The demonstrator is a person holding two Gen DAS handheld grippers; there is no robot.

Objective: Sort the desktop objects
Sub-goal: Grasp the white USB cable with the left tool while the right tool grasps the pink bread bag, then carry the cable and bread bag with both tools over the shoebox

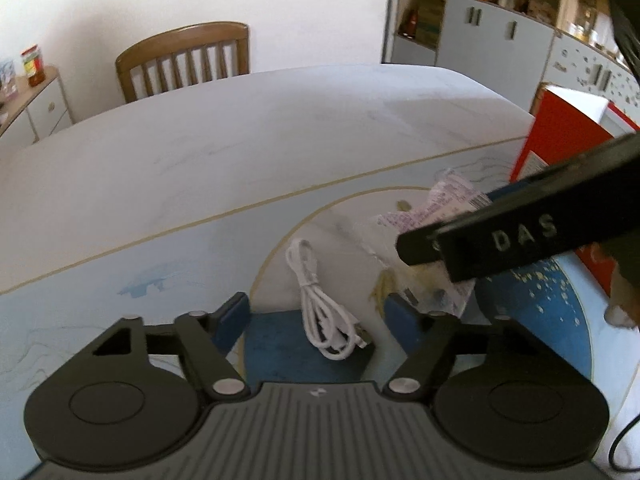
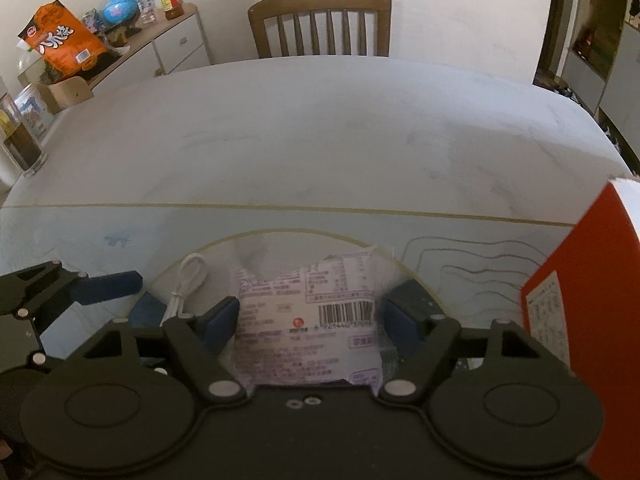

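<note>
**White cable and snack packet between spread fingers**

Blue-padded and spread wide, the left gripper (image 1: 316, 314) frames a coiled white USB cable (image 1: 324, 312) lying on the table mat (image 1: 120, 264), lower centre of its view. The right gripper (image 2: 310, 320) also stands open, its pads flanking a pale printed snack packet (image 2: 308, 320) without squeezing it. A red box (image 2: 588, 328) fills the right edge.

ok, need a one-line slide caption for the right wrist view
Right hand-held gripper open around a barcoded snack packet on the mat, white USB cable to its left, red box at right.
</note>
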